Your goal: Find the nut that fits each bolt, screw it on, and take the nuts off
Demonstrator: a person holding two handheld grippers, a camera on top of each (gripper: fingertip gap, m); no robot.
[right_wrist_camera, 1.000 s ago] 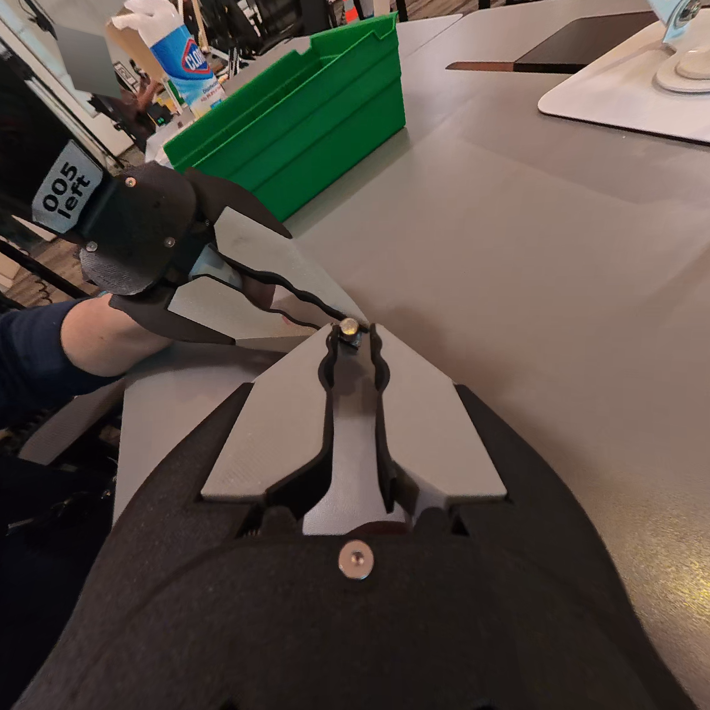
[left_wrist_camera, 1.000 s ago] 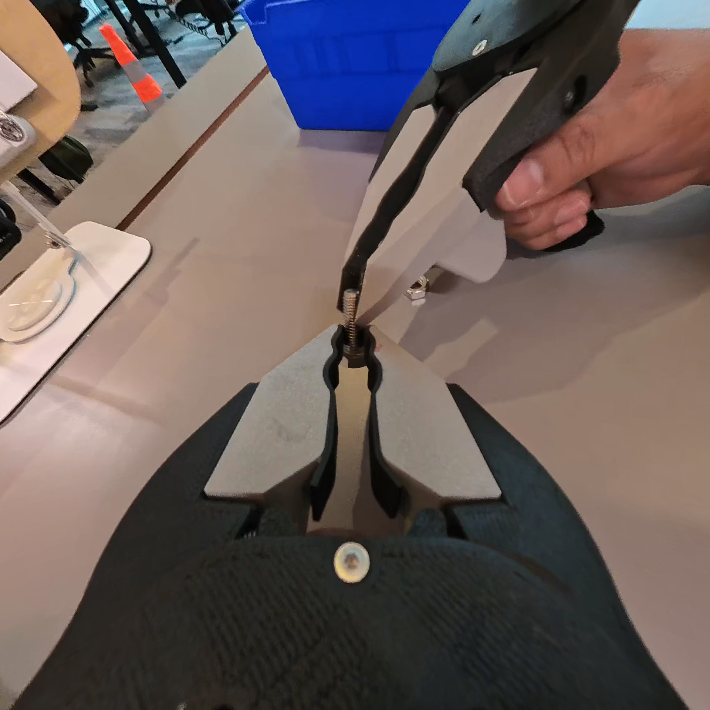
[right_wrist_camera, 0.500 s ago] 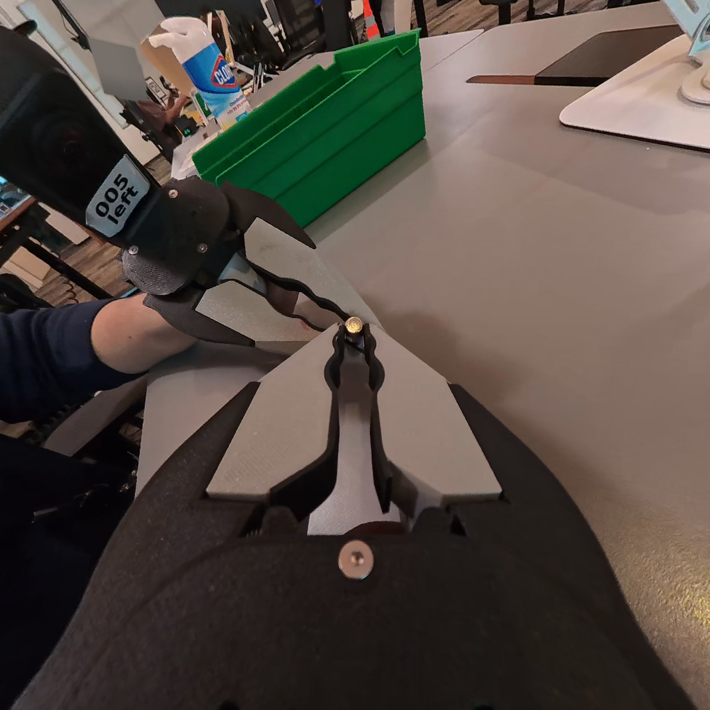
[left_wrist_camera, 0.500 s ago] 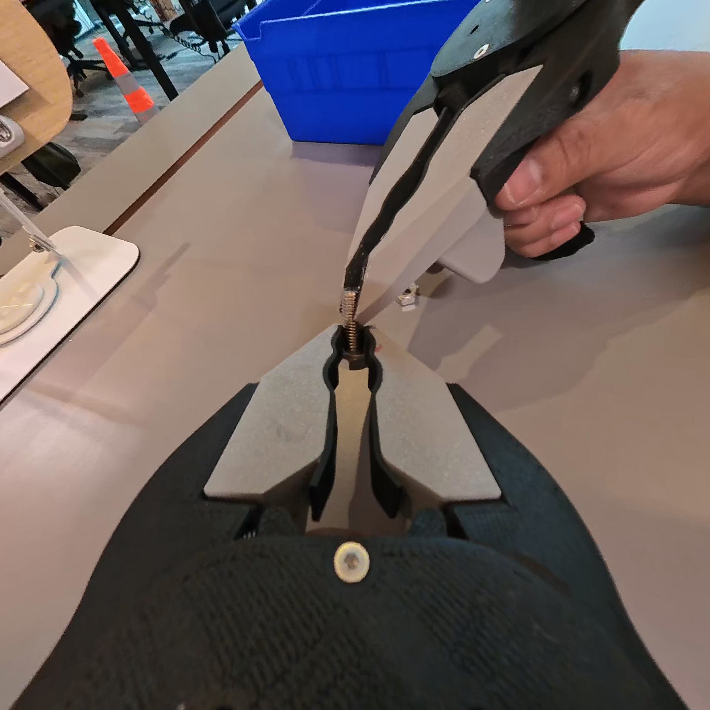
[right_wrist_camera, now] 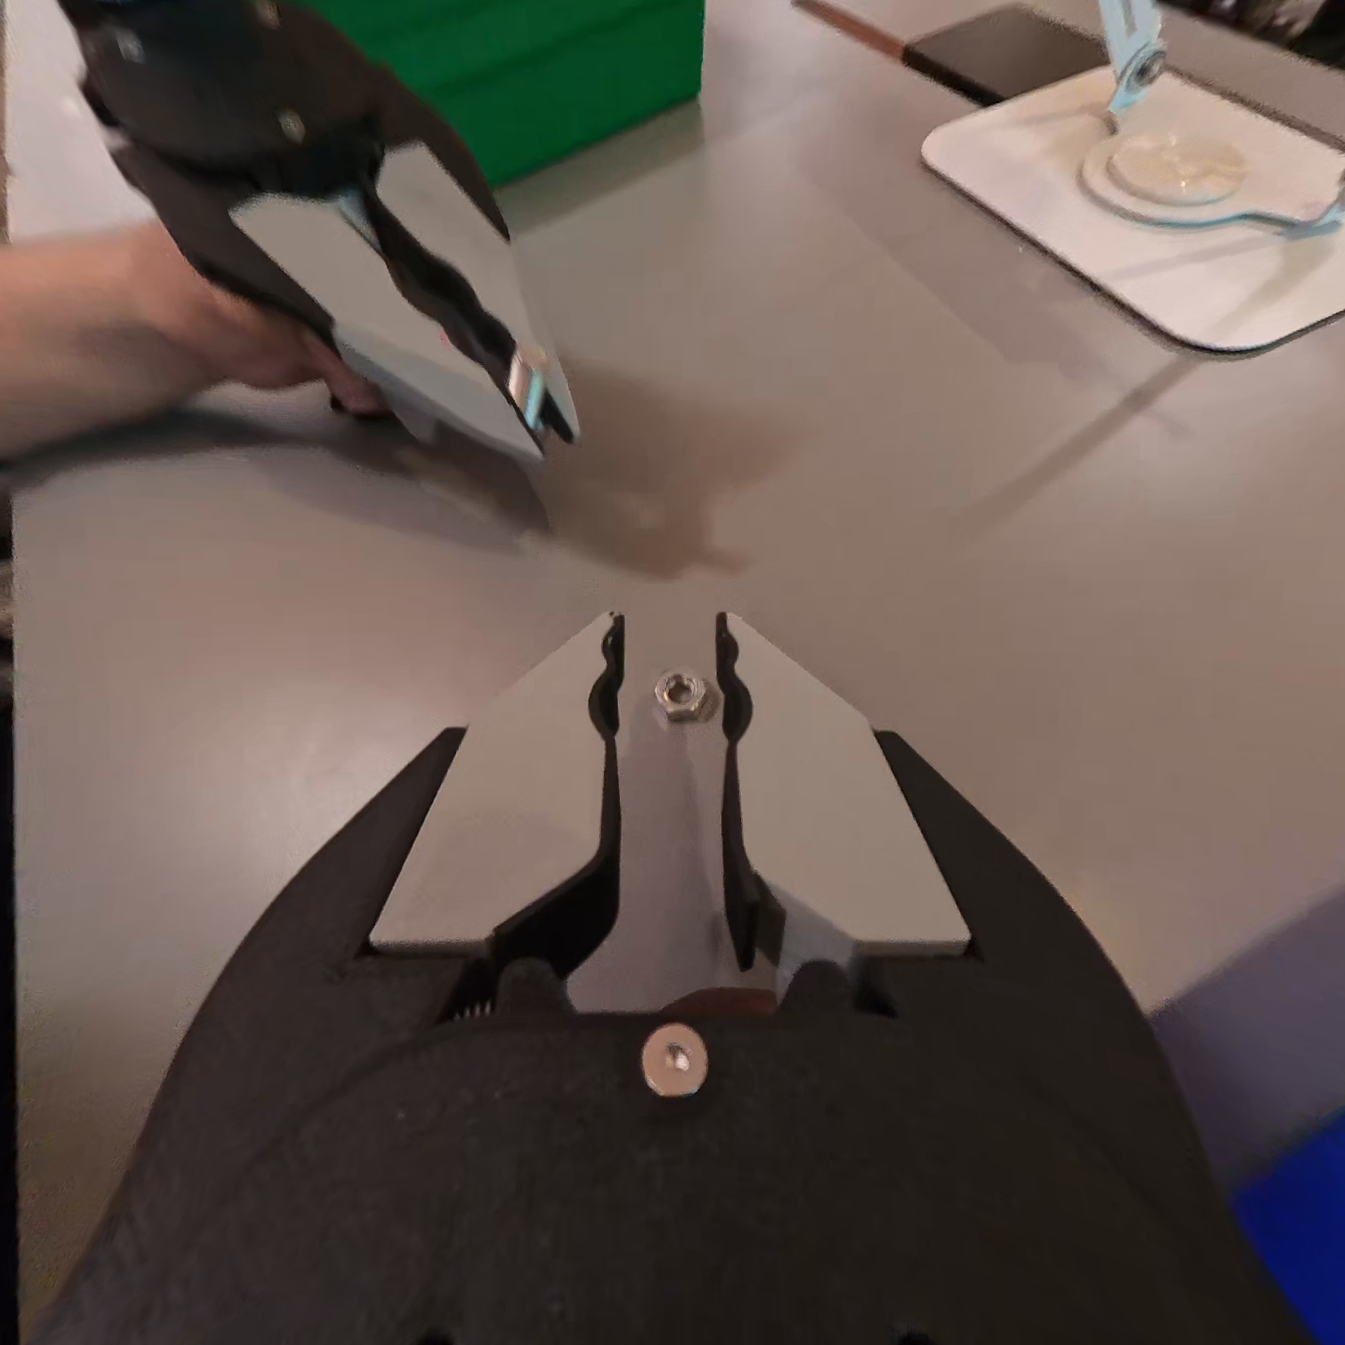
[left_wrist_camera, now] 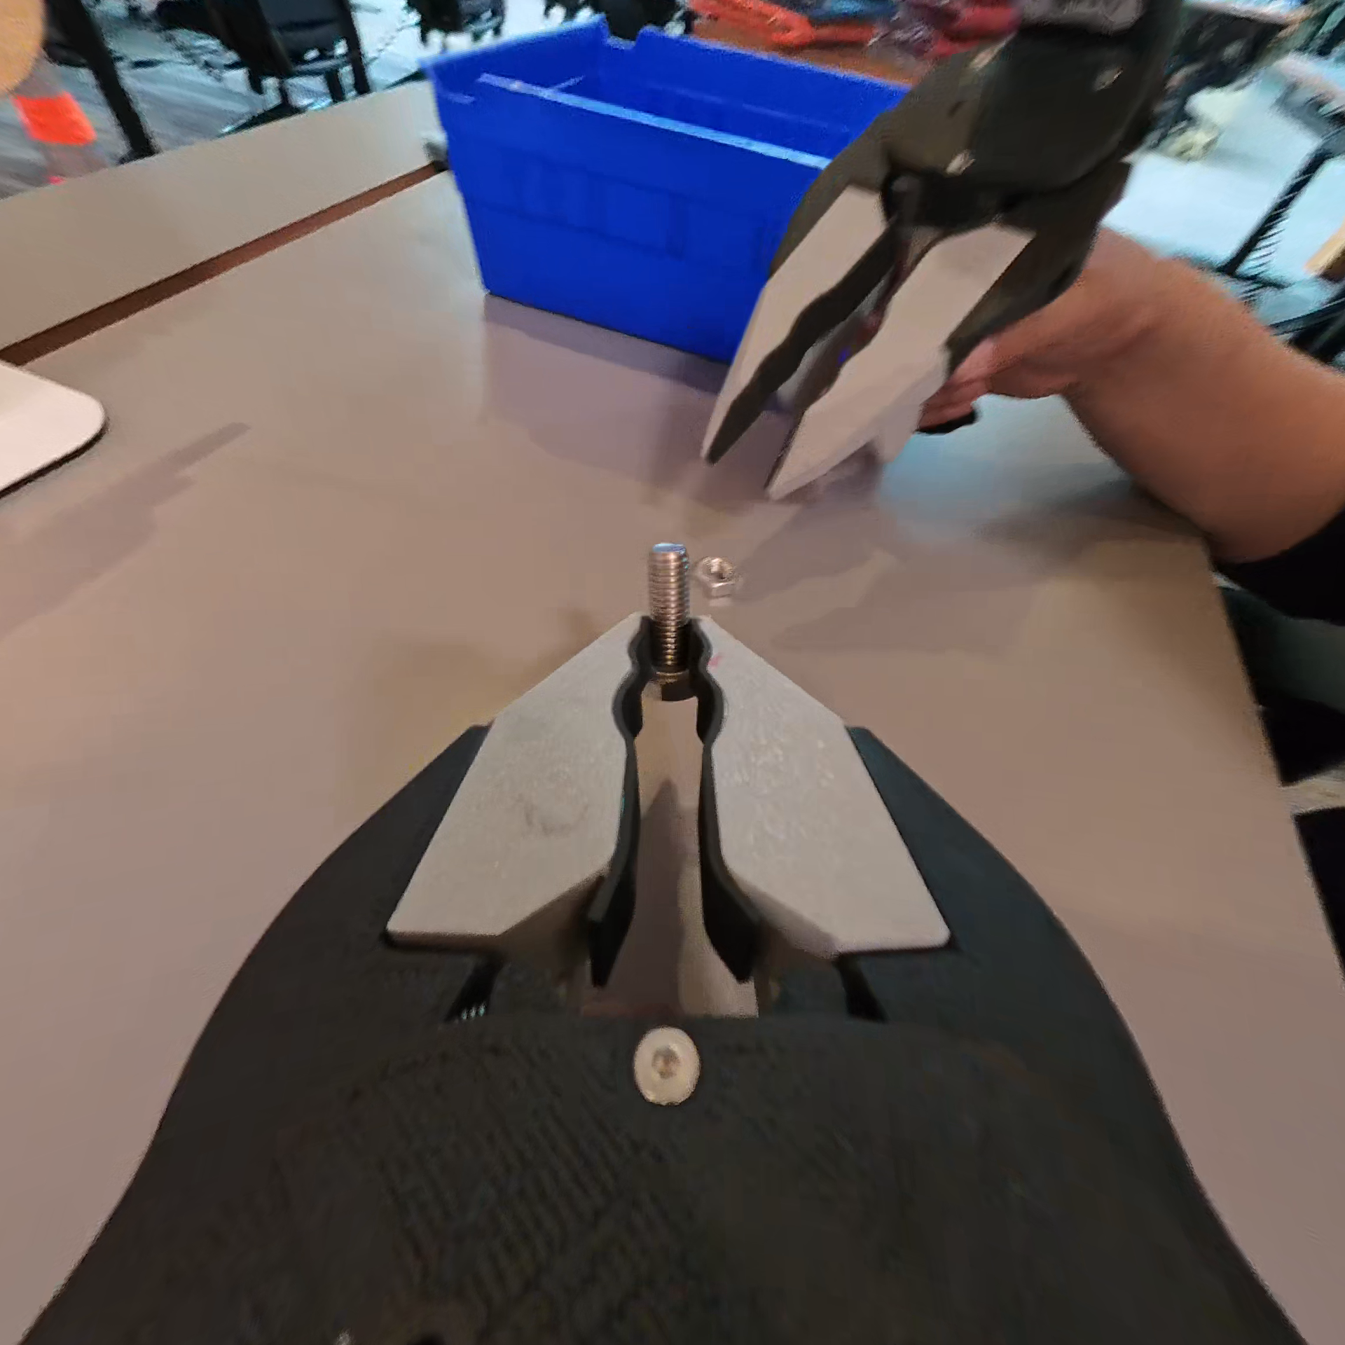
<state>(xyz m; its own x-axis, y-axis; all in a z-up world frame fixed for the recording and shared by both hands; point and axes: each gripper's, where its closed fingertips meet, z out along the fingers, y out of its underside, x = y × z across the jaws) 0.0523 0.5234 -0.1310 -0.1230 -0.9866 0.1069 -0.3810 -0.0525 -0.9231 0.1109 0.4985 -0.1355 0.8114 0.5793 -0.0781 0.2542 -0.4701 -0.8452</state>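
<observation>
Left view: the left gripper's grey fingers [left_wrist_camera: 553,786] are clamped on a silver threaded bolt [left_wrist_camera: 668,593], upright, bare; a small silver hex nut [left_wrist_camera: 716,570] lies on the grey desk [left_wrist_camera: 327,546] just beside it.

Right view: the right gripper's fingers [right_wrist_camera: 800,786] stand apart, straddling the nut [right_wrist_camera: 677,696]. Judged step: re-grasping the nut. Open desk all around; green bin [right_wrist_camera: 568,80] far off.

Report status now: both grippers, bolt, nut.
Left gripper shut on bolt, threads bare. Right gripper open, nut lying on table between its fingers. Nothing in the way.
</observation>
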